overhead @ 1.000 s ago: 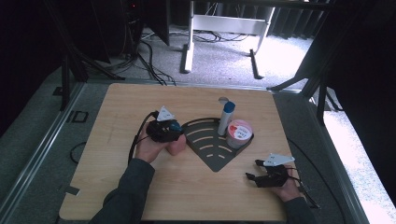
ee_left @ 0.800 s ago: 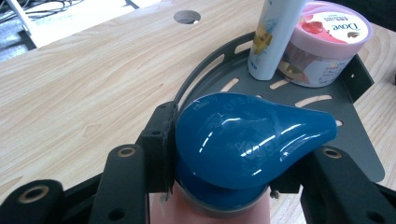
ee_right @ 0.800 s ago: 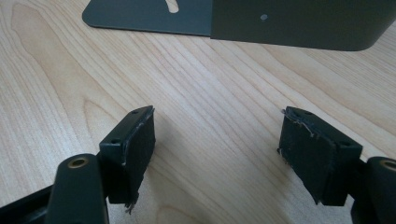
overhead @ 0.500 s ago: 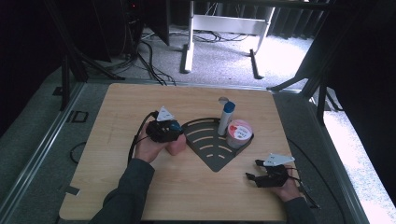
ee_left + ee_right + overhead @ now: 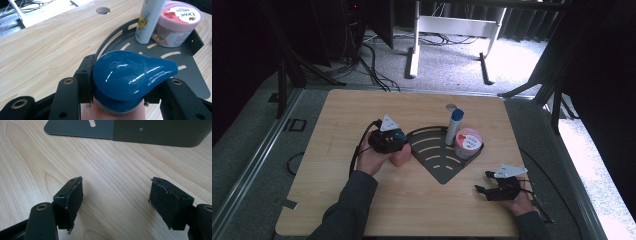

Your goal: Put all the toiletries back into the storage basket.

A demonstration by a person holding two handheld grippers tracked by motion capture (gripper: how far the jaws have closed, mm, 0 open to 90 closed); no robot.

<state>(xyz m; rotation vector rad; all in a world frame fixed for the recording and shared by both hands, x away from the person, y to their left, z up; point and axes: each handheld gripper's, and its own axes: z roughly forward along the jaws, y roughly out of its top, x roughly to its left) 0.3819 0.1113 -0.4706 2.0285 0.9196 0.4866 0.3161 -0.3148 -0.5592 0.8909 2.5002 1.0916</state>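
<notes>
My left gripper (image 5: 398,142) is shut on a pink bottle (image 5: 401,156) with a blue pump cap (image 5: 130,75). The bottle stands on the table beside the left edge of a dark fan-shaped rack (image 5: 437,165). In the left gripper view my left gripper (image 5: 122,86) has both black jaws pressed against the cap's sides. A white tube with a blue cap (image 5: 454,127) and a pink-lidded Dove jar (image 5: 468,142) stand at the rack's back. My right gripper (image 5: 483,183) rests open on the wood at the front right. Between the right gripper's (image 5: 116,202) jaws lies bare table.
The rack's low wall (image 5: 160,132) runs just beyond the right gripper's jaws. A round hole (image 5: 103,10) is cut in the tabletop behind the rack. Wood lies bare to the left (image 5: 327,135) and along the front (image 5: 412,205). Cables trail from both grippers.
</notes>
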